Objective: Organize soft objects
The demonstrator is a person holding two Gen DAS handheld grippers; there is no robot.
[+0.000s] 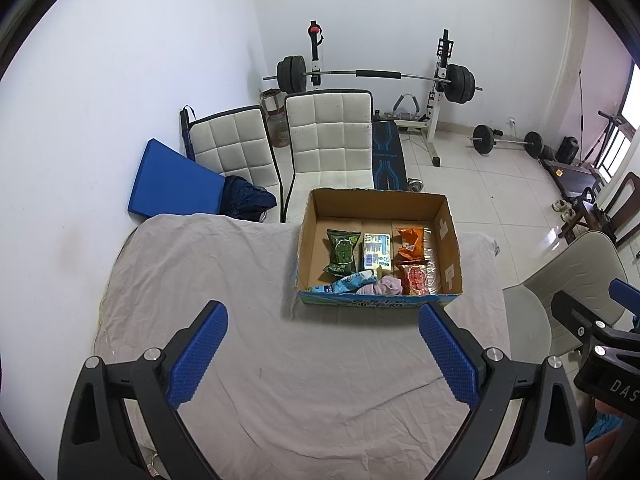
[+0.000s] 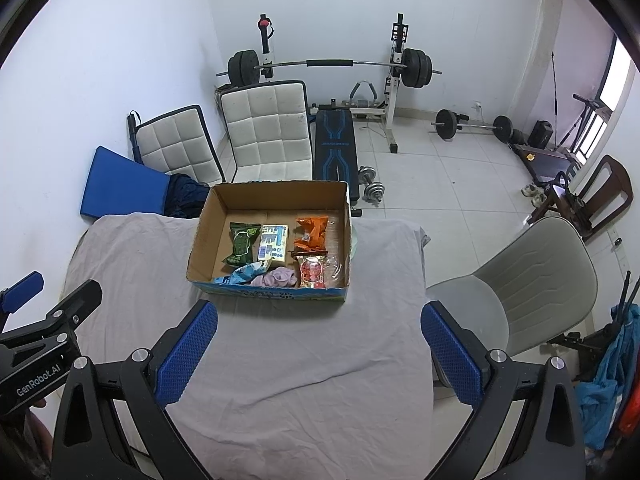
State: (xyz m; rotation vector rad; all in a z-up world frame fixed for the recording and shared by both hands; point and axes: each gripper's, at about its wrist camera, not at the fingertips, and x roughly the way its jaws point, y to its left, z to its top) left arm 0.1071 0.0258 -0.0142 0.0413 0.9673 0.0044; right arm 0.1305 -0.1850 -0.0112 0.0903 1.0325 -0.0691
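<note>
An open cardboard box stands at the far side of a cloth-covered table. Inside lie a green packet, a yellow-white pack, an orange bag, a red packet, a light blue pouch and a pink cloth. My left gripper and right gripper hover open over the near cloth, short of the box, holding nothing.
Two white padded chairs and a blue mat stand behind the table. A grey chair is at the right. A weight bench with barbell and dumbbells occupy the tiled floor.
</note>
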